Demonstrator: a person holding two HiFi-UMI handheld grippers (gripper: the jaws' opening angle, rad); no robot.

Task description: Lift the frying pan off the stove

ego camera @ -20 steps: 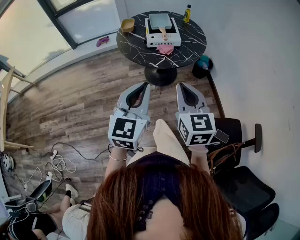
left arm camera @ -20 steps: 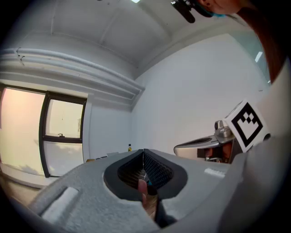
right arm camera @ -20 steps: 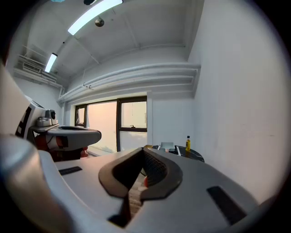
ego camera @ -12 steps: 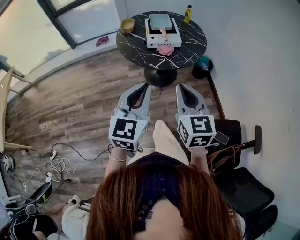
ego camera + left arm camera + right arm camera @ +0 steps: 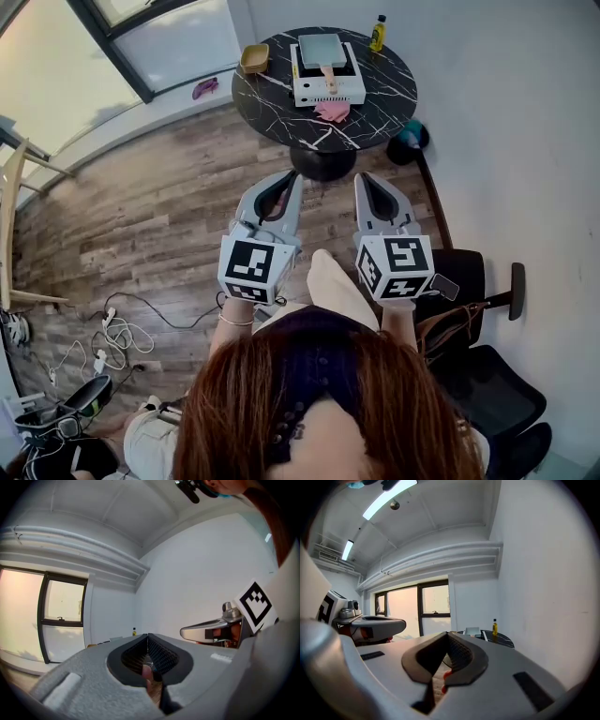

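Note:
A grey square frying pan with a wooden handle rests on a white stove. The stove stands on a round black marble table at the top of the head view. My left gripper and right gripper are held side by side over the wooden floor, well short of the table, both pointing towards it. Each has its jaws together with nothing between them. In the left gripper view the shut left gripper fills the lower frame. In the right gripper view the right gripper does the same.
On the table are a yellow bottle, a yellow bowl and a pink cloth. A teal and black object lies by the table base. A white wall runs along the right, with a black chair and a bag. Cables lie on the floor at the left.
Both grippers stay shut and side by side. The table and both grippers sit slightly lower in the picture. A foot at the lower left has gone from view.

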